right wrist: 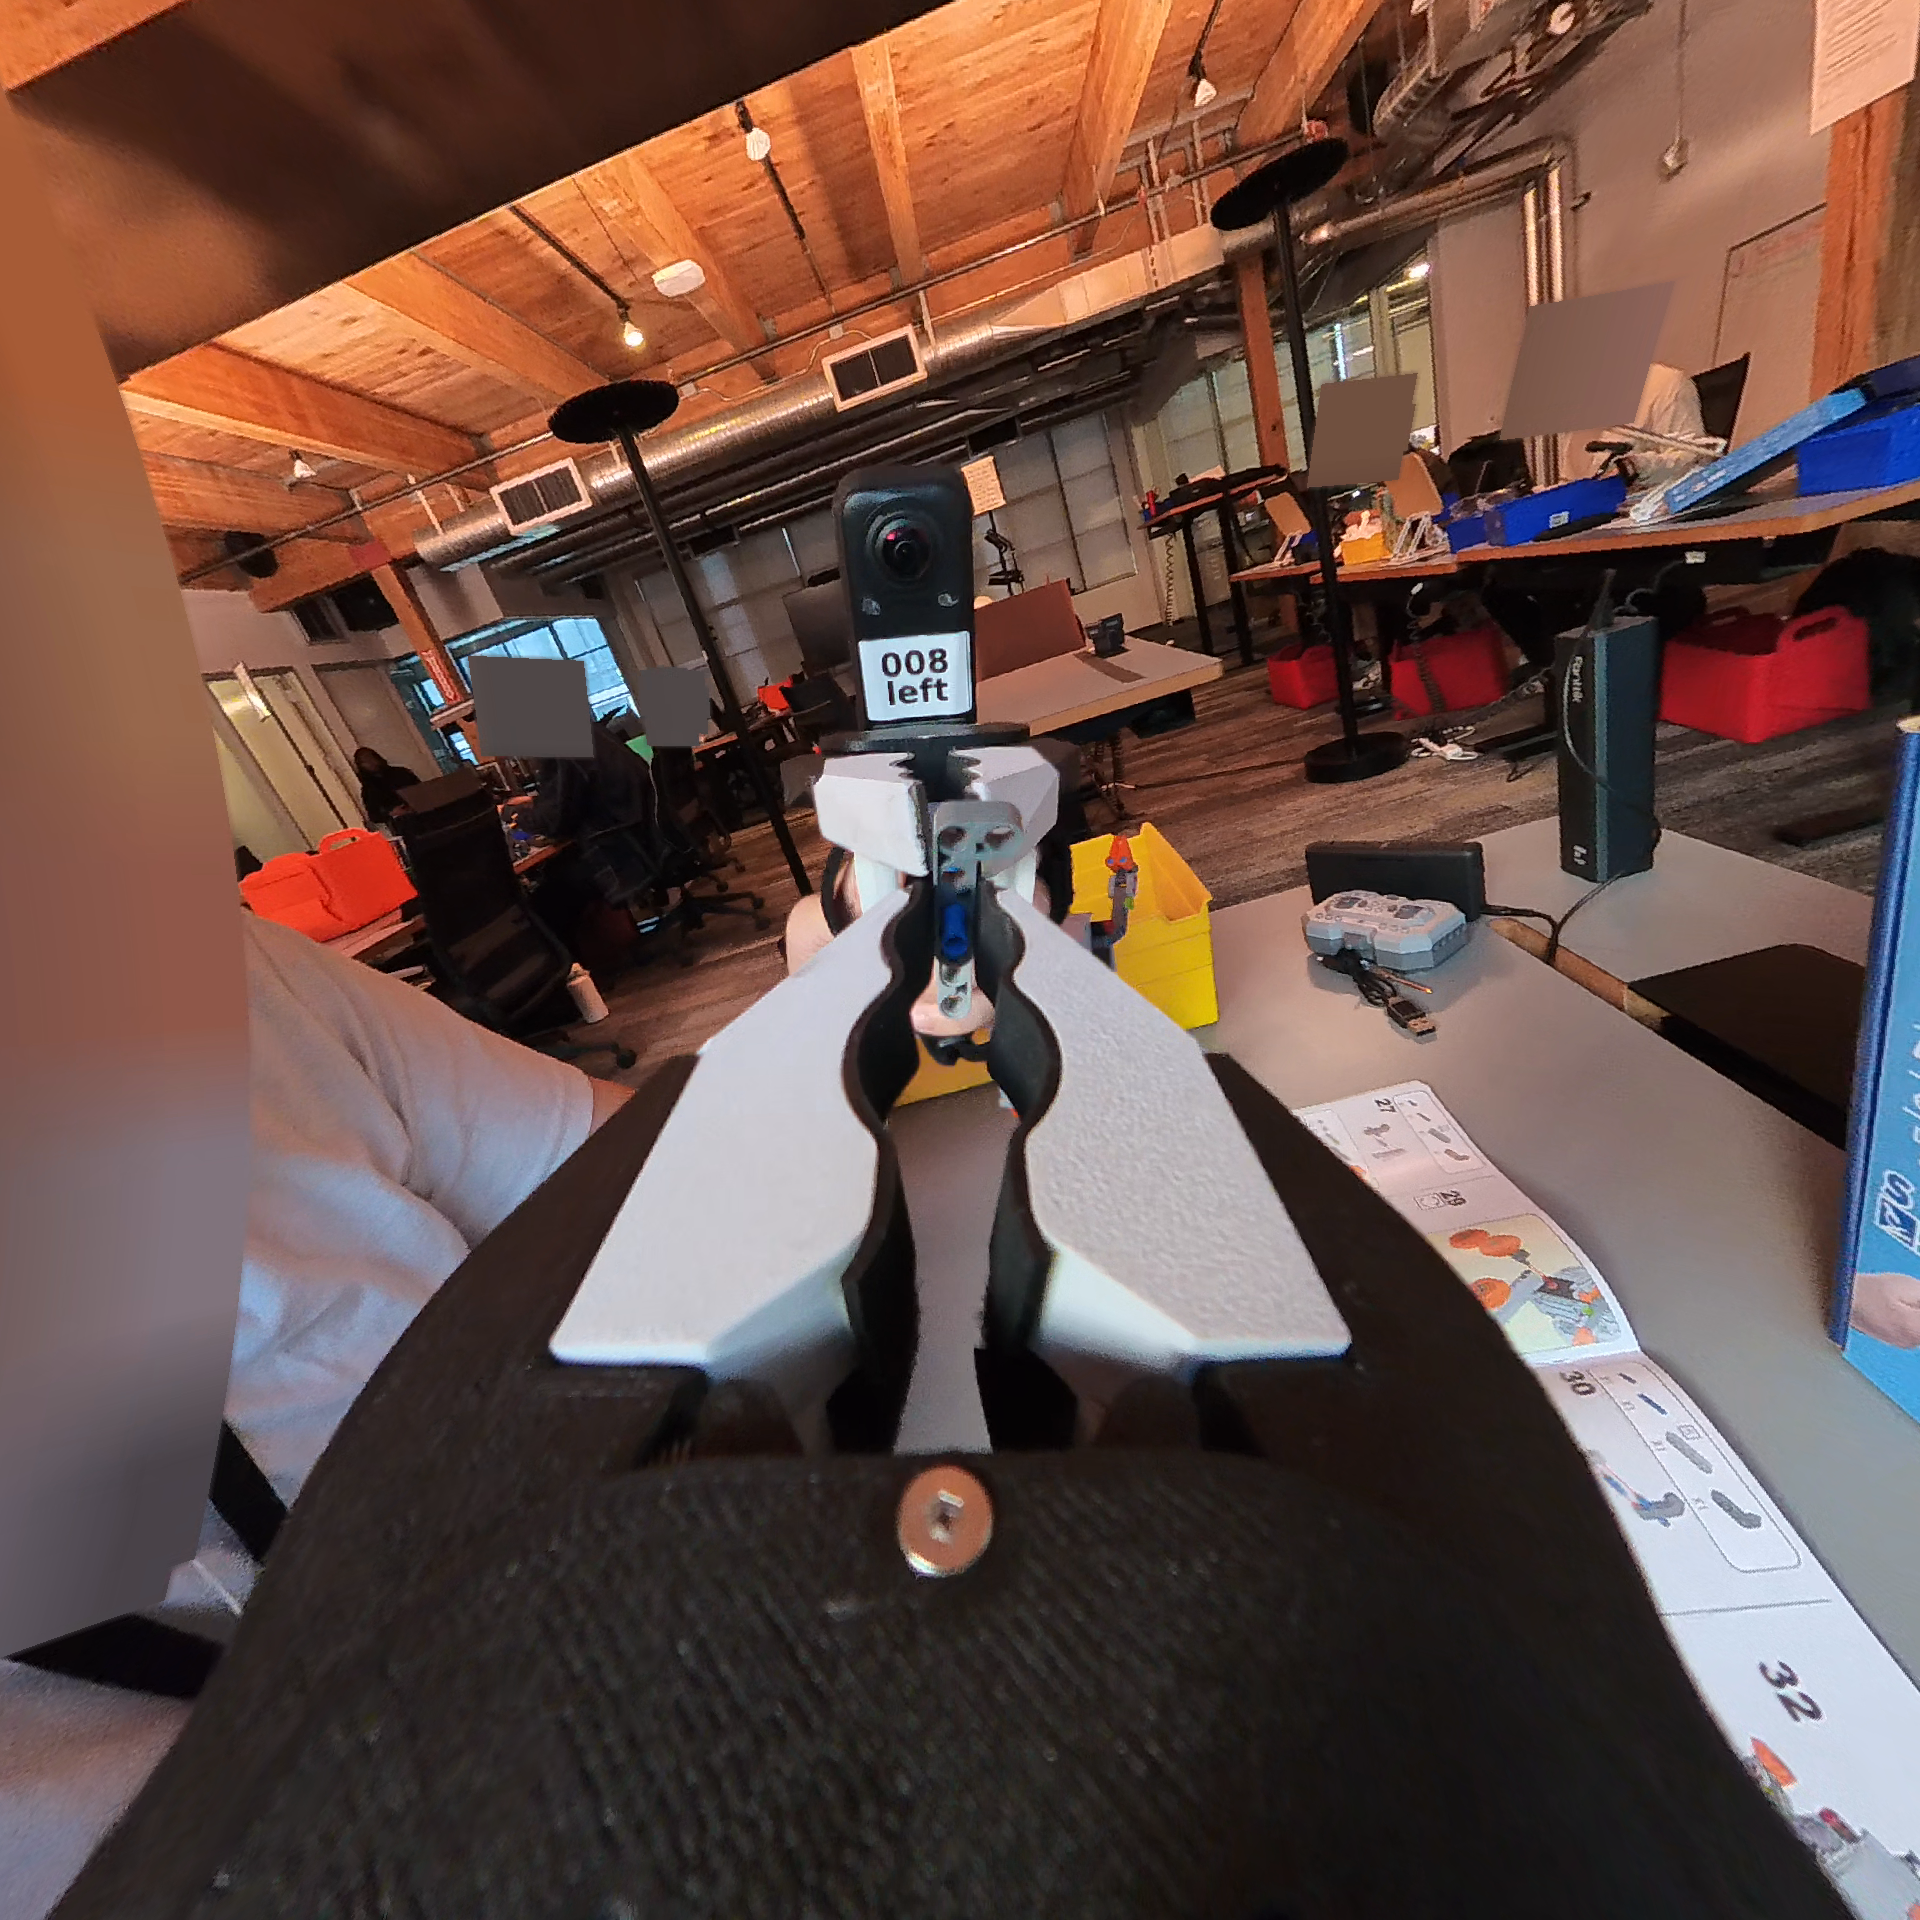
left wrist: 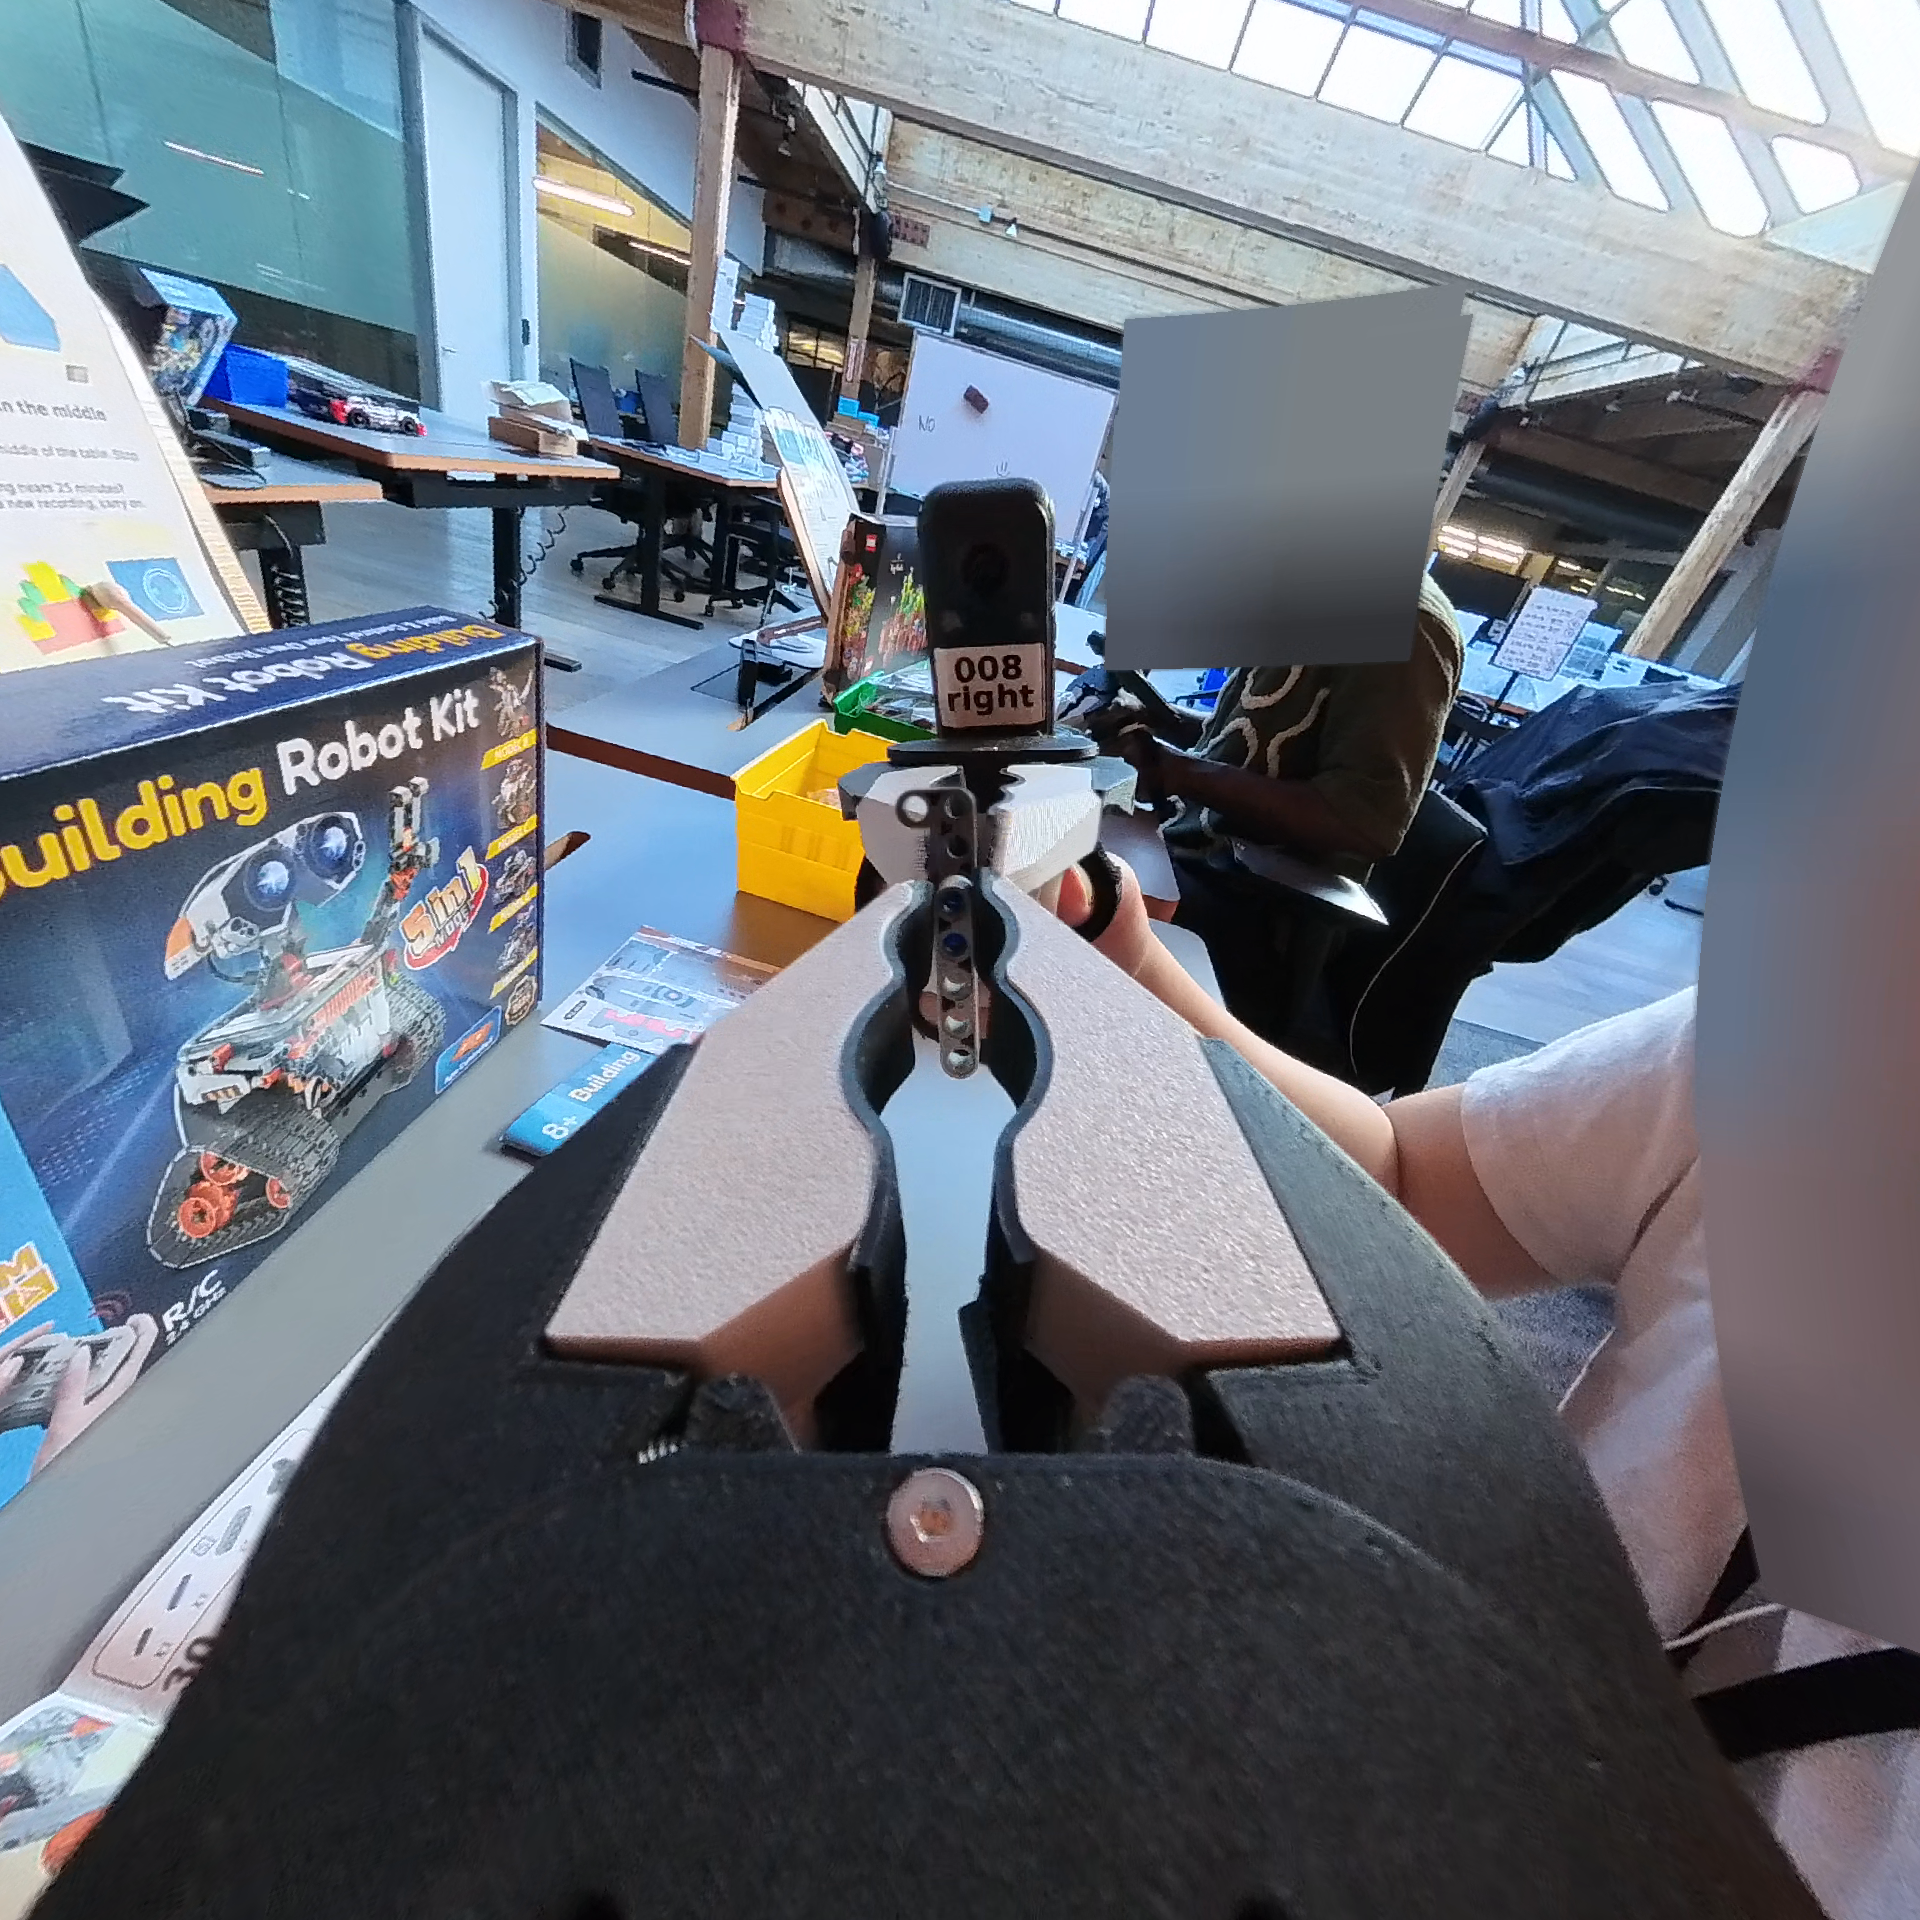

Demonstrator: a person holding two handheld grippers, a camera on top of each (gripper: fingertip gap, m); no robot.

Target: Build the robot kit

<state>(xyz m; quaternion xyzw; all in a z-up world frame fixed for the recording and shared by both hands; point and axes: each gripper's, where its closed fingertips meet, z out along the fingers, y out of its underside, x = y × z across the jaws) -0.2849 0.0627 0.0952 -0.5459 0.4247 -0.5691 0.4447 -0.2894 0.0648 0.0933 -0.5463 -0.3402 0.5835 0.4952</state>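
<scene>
My left gripper (left wrist: 951, 899) and my right gripper (right wrist: 951, 914) point at each other, tip to tip, above the grey table (left wrist: 644, 852). Both are shut on one small grey holed beam assembly (left wrist: 958, 997) with blue pins in it. In the left wrist view the beam stands upright between my fingers, and its dark upper end reaches the right gripper (left wrist: 977, 821) opposite. In the right wrist view the beam (right wrist: 954, 982) sits between my fingers, and its wider top end lies against the left gripper (right wrist: 935, 821). A hand shows behind each far gripper.
A robot kit box (left wrist: 260, 883) stands on the left. A yellow bin (right wrist: 1153, 935) of parts sits beyond the grippers. An open instruction booklet (right wrist: 1507, 1299), a grey battery unit with a cable (right wrist: 1382, 925) and a blue box (right wrist: 1881, 1091) lie to the right. A person (left wrist: 1299, 748) sits at the neighbouring table. Less than 4 cm separates the two grippers' tips.
</scene>
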